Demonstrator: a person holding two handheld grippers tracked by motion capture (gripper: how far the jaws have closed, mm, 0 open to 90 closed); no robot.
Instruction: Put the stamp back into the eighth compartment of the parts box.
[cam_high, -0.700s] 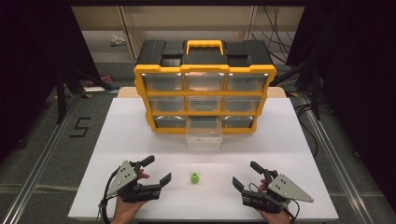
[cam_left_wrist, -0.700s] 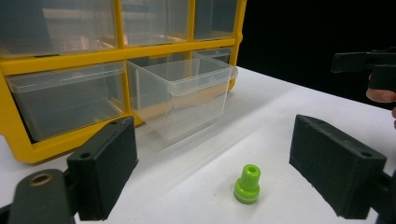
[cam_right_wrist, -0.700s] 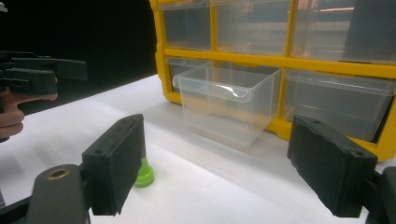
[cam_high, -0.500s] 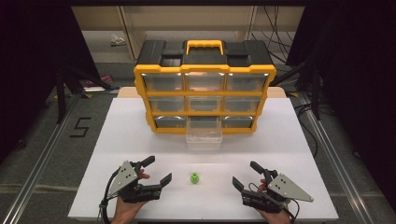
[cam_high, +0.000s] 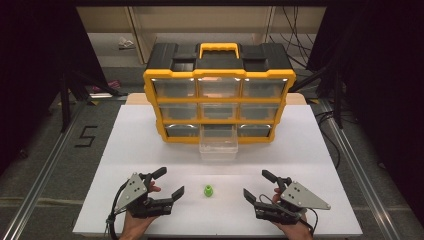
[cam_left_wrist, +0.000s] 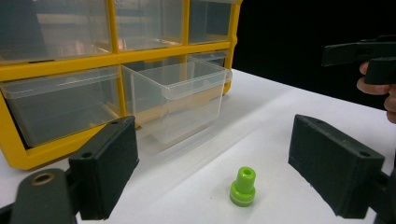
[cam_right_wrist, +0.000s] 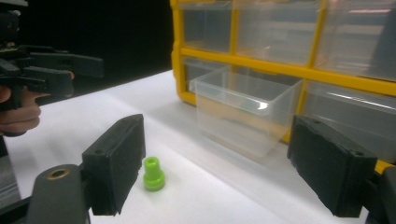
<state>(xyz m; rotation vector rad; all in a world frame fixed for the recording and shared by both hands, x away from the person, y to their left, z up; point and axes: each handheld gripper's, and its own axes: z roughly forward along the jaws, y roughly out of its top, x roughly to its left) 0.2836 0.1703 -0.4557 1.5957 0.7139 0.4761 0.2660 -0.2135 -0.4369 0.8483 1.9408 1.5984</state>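
Note:
A small green plastic part (cam_high: 208, 191) stands upright on the white table (cam_high: 310, 145), near the front edge and between my two grippers. My left gripper (cam_high: 171, 182) rests to its left, open, jaws empty and pointing toward the part. On the other side lies my right gripper (cam_high: 256, 183), also open and empty. In the left gripper view the green part (cam_left_wrist: 243, 186) sits just ahead, between the wide jaws of the left gripper (cam_left_wrist: 219, 163). In the right gripper view the part (cam_right_wrist: 153, 173) stands close beside the left-hand jaw of the right gripper (cam_right_wrist: 224, 163).
A yellow and black organizer (cam_high: 219, 95) with clear drawers stands at the middle back of the table. Its bottom middle drawer (cam_high: 218, 146) is pulled out and looks empty. Bare table lies between the drawer and the part.

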